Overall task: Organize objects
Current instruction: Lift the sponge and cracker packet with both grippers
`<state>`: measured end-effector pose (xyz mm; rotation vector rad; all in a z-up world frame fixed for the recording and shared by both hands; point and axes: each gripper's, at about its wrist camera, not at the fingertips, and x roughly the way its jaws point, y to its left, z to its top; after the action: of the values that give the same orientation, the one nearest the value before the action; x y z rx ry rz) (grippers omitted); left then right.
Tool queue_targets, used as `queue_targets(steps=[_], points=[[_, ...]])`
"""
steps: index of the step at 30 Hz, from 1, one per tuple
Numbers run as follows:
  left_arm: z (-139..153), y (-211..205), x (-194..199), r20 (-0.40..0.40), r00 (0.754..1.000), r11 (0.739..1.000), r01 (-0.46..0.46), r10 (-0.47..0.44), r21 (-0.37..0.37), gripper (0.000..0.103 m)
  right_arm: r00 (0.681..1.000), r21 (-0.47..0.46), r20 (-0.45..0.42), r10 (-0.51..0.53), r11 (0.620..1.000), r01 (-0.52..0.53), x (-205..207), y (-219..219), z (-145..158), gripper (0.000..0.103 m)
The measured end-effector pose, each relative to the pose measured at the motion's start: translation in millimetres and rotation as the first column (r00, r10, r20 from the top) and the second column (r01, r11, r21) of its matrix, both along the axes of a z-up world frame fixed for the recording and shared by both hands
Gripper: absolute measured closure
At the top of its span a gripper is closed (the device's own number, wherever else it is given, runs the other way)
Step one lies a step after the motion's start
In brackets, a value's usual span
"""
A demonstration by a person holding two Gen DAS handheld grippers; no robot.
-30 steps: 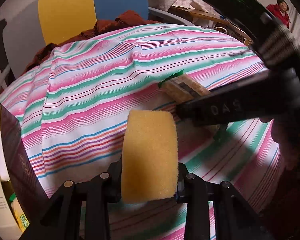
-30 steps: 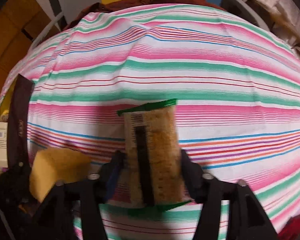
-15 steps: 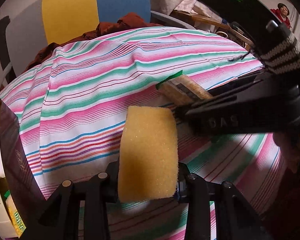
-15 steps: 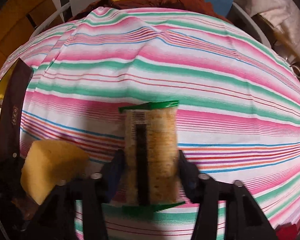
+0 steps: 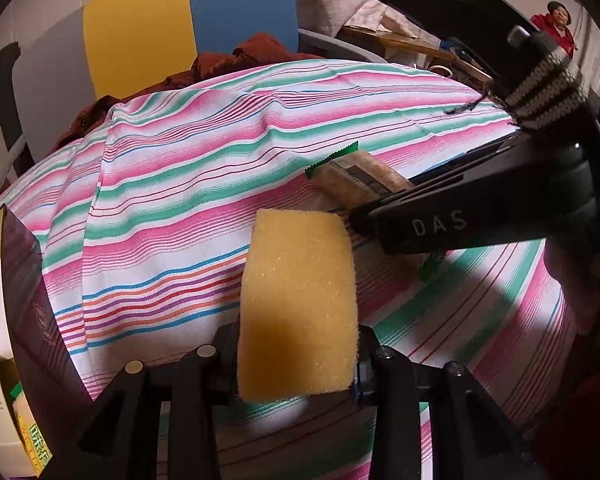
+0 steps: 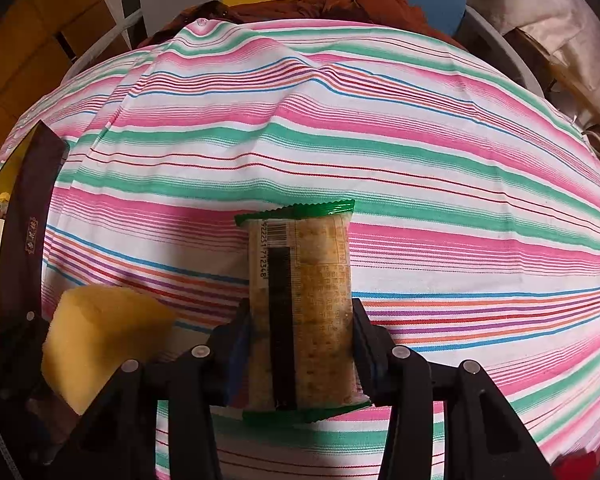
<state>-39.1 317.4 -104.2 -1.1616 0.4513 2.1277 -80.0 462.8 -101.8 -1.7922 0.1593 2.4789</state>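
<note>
- The left gripper (image 5: 298, 356) pinches a yellow sponge (image 5: 298, 304) upright between its fingers, above the striped cloth (image 5: 172, 184) on the bench.
- The right gripper (image 6: 300, 354) pinches a green-edged snack packet (image 6: 300, 304); only its own view shows the barcode.
- From the left view, that packet sits at 2 o'clock, just beyond the sponge.
- A dark box (image 5: 28, 312) stands at 9 o'clock.
- A yellow-and-blue chair back (image 5: 188, 24) lies beyond at 12 o'clock.
</note>
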Motion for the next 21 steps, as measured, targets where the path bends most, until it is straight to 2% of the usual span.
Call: queue_targets(steps=[4,14,21], points=[[0.7,-1.3,0.9,-0.013,1.0,1.0,0.003,-0.003,-0.007,0.069,1.0,0.025,-0.004,0.018,1.0,-0.018,1.1,-5.1,-1.3,0.055],[7.8,-11.7,9.5,-0.019,1.0,0.999,0.001,-0.001,-0.039,0.07,0.999,0.067,-0.024,0.045,0.997,-0.044,2.2,-8.7,-0.1,0.056],[29.7,-21.2,20.8,-0.061,0.998,1.0,0.002,-0.002,-0.007,0.07,0.999,0.073,-0.025,0.046,0.996,-0.044,2.6,-6.6,1.1,0.056]])
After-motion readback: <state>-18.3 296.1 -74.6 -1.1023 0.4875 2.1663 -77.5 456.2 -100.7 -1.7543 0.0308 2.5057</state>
